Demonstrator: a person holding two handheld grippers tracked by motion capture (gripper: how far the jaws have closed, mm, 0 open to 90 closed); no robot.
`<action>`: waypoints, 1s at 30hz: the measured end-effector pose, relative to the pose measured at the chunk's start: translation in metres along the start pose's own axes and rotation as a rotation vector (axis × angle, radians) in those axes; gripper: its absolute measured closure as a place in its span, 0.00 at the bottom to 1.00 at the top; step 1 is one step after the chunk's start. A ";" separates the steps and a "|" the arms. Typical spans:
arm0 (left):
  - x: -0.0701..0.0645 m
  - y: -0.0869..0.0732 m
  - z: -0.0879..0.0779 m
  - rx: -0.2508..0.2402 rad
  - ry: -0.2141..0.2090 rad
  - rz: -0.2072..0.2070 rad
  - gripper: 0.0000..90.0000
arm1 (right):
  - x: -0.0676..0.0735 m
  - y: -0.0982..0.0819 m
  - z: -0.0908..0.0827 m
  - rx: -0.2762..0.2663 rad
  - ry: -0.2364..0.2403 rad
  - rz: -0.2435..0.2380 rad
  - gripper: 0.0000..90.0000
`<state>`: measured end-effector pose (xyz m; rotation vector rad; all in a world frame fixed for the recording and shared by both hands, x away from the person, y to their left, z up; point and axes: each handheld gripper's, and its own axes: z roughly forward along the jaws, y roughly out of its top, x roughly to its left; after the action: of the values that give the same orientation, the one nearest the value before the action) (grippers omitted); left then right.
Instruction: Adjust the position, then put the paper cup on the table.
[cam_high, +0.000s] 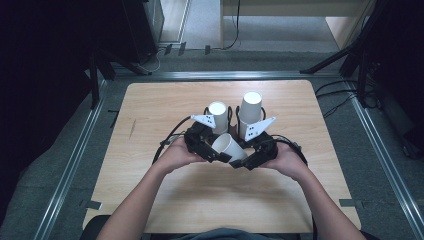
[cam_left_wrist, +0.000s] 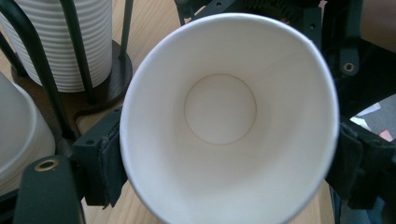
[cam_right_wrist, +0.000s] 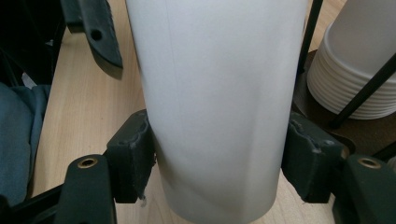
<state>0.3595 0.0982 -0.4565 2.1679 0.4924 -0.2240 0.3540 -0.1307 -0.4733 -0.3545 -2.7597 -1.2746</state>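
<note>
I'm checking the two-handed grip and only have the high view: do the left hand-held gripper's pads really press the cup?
Observer: Yes. The left gripper view shows the left hand-held gripper pinching the cup at its mouth, with the rim squeezed slightly oval.
Operator: And the right one, is it touching or just near?
Observer: It is touching. In the right gripper view, both pads of the right hand-held gripper sit against the cup's side wall.
</note>
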 end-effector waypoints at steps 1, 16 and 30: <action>0.000 0.000 0.001 0.004 0.000 -0.014 0.17 | 0.000 0.000 0.000 -0.004 0.007 0.000 0.37; 0.000 0.000 0.002 0.026 -0.008 0.011 0.27 | 0.001 0.000 0.005 0.022 0.027 0.011 0.37; -0.001 0.001 0.000 0.020 0.017 0.011 0.30 | 0.001 -0.001 0.005 -0.002 0.011 0.020 0.35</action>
<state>0.3592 0.0968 -0.4553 2.1932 0.4899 -0.2058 0.3531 -0.1277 -0.4770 -0.3733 -2.7384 -1.2703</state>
